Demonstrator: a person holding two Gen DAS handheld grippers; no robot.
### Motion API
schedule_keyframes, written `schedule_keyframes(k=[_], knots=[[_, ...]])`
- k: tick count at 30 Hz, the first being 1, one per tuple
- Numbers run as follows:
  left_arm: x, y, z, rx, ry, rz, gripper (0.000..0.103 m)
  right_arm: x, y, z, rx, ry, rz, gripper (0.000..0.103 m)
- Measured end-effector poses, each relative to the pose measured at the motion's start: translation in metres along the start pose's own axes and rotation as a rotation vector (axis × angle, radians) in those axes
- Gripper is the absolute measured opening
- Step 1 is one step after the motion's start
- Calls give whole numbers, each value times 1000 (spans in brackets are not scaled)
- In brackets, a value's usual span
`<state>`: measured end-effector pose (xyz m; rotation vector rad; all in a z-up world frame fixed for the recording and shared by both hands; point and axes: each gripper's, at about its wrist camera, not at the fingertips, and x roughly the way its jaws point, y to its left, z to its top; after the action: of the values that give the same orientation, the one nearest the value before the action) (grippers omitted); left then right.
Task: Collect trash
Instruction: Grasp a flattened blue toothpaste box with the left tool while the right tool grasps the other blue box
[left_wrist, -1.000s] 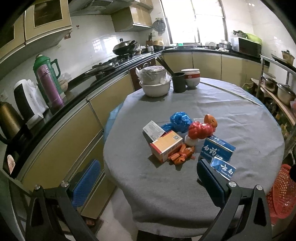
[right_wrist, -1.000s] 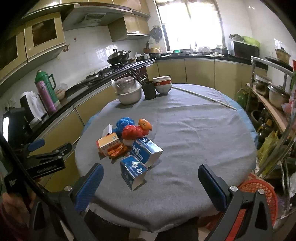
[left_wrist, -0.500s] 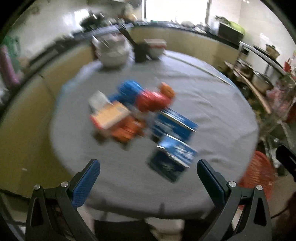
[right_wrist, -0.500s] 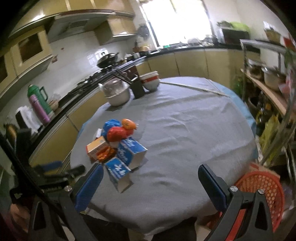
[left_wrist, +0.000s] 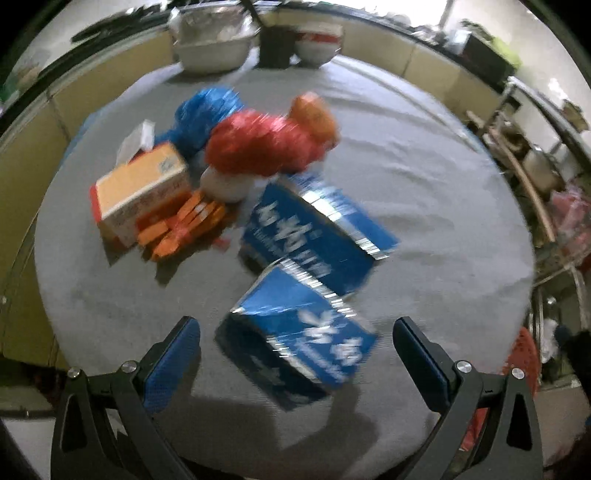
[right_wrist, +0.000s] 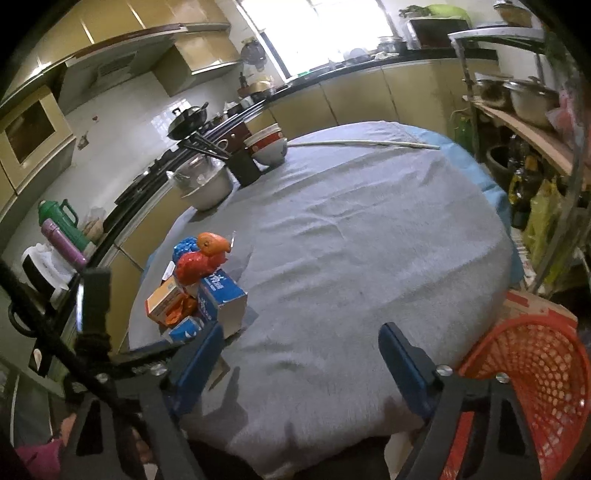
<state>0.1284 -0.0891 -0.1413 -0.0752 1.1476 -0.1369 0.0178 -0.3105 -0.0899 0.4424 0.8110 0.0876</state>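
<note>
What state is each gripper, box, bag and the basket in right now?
left gripper: open, nearest blue box between its fingers, untouched
right gripper: open, jaws just closing, holding nothing
nearest blue box: tilted on the table
orange box: lying flat
red bag: bunched
red basket: beside the table

We see a matt, slightly napped grey cloth (right_wrist: 369, 258) over the round table. The two blue boxes (left_wrist: 299, 339) look like glossy printed card with silvery foil edges, and the orange box (left_wrist: 138, 192) like plain matt card. The red bag (left_wrist: 258, 144) and blue bag (left_wrist: 203, 114) are crinkled, shiny plastic film. The red basket (right_wrist: 535, 369) is perforated moulded plastic. The pot (right_wrist: 205, 184) by the black cup (right_wrist: 245, 166) looks like dull metal, and the stacked bowls (right_wrist: 267, 144) like glazed ceramic.
</note>
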Motion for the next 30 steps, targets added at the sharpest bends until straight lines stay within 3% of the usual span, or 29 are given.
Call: schedule_keyframes(k=[4,7,10,15,20,24,30], knots=[[3,26,-6,-69,30,-41,101,26,14,18,-54,52,87,82],[5,42,-11,-83,51,-71,85,57,34,31,-121,120,166,82],[2,60,-17,-101,71,-123,83,91,54,37,-178,173,204,82],[-8,81,-19,-87,52,-116,82,156,85,38,-283,295,252,82],[-17,96,-20,-50,27,-124,80,193,95,29,-312,377,246,82],[-24,102,-22,-39,15,-136,78,196,104,18,-329,391,248,43],[-32,108,-29,-1,-16,-145,72,164,110,-2,-350,324,208,41]])
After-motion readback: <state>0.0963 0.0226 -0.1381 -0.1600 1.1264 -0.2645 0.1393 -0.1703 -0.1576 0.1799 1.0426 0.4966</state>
